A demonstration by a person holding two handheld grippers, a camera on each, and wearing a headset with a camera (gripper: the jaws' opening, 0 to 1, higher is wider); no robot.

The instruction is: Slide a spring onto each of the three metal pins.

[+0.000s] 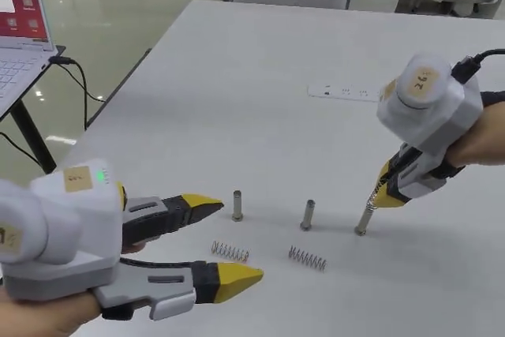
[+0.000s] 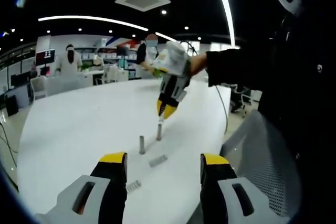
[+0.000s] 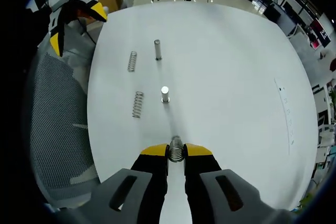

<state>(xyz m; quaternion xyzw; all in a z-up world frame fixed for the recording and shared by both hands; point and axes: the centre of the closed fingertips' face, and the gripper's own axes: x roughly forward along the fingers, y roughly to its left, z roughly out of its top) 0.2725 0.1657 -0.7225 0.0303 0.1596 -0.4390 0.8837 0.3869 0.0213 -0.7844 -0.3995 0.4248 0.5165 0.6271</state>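
**A:** What is the yellow-tipped right gripper (image 1: 387,195) doing?

**B:** It is pinching a small coiled steel spring (image 3: 177,149), with the jaws nearly together and pressing on the coil's sides. It is holding the coil at the top of the rightmost short grey metal pin (image 1: 363,222). I cannot tell whether the coil is already riding on the pin.

**A:** And how should this step be going?

**B:** As I am judging it, the coil's bore needs lining up with the pin before it goes down, and the descent should be slow. The jaws should be easing apart only once the coil is sitting well down the pin. Otherwise it is risking popping off or knocking the pin over.

**A:** Is the left gripper (image 1: 229,241) helping?

**B:** No — it is hovering low with its jaws spread wide and carrying nothing. It is sitting near the 2 loose springs, one (image 1: 230,252) lying in front of the left bare pin (image 1: 237,205), the other (image 1: 307,259) in front of the middle bare pin (image 1: 307,215). Both pins are standing upright.

**A:** What is the surface looking like?

**B:** It is a smooth white matte counter (image 1: 260,100), so I am expecting loose coils to roll easily. A flat white power strip (image 1: 343,92) is lying well behind the pins.

**A:** And the room?

**B:** It is an open office — the floor is shining and an open silver laptop (image 1: 16,53) is sitting off to the left. A grey mesh chair (image 3: 63,119) is standing by the counter's edge. Ceiling lights are glowing, and people are standing far back.
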